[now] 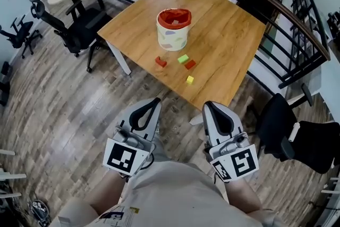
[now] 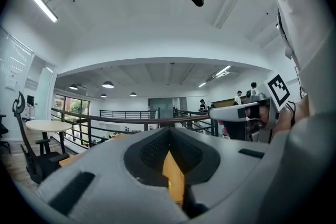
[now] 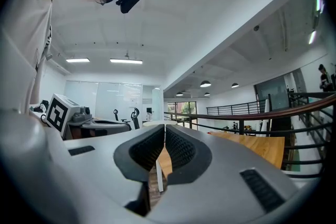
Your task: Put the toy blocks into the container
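While the person stands back from the wooden surface point(image 1: 234, 34), the head view shows the pale, spotted container point(image 1: 173, 32) upright near the middle of it, with something red visible inside its rim. Four toy blocks lie loose on the near side of the container. A red block point(image 1: 160, 61) lies farthest left and a green block point(image 1: 183, 58) to its right. A darker red block point(image 1: 189, 64) sits just beside the green one, and a yellow block point(image 1: 189, 80) lies closest to the near edge. The left gripper point(image 1: 155, 101) and the right gripper point(image 1: 209, 106) hang side by side over the plank floor point(image 1: 58, 114), close to the person's body. Both point toward the surface and are well apart from every block. A black office chair point(image 1: 74, 29) stands at the left of the surface, and a dark railing point(image 1: 297, 18) curves round its far and right sides.

In the left gripper view, the left gripper point(image 2: 169, 132) has its fingers point(image 2: 147, 152) brought together at the tips, with nothing between them. Only a strip of the wooden surface shows through the hollow behind the tips. The right gripper appears at the right edge, level with it.

In the right gripper view, the right gripper point(image 3: 164, 128) also has its fingers point(image 3: 184, 149) pressed together, leaving only a thin slit and holding nothing. The left gripper's marker cube point(image 3: 59, 112) is visible at the left, and the surface lies ahead to the right.
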Demonstrator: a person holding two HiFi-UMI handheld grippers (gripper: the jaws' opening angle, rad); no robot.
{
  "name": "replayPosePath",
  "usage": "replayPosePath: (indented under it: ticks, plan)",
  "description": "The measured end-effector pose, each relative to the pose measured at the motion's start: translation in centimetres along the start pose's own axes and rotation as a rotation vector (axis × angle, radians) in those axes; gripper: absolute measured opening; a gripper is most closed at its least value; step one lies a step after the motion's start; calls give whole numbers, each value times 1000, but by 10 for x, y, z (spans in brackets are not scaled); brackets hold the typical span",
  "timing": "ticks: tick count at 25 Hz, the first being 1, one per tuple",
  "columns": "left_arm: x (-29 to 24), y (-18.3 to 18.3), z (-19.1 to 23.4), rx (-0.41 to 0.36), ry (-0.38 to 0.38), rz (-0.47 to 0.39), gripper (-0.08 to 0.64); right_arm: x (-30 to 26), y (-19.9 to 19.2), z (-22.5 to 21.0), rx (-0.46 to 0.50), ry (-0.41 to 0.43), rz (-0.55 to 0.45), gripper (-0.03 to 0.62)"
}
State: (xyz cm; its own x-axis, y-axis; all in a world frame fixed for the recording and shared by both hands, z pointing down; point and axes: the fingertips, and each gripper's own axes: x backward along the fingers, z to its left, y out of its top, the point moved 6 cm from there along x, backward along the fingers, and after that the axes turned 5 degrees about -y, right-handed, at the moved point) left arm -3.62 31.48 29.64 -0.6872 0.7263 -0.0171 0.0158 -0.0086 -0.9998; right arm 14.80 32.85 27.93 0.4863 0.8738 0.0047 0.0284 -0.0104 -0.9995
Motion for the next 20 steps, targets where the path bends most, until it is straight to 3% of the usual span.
replayPosePath:
  ticks: [20]
  plan:
    - [-95,14,156,3,-135,21,12,-168,13,-32,22,-138,47,23]
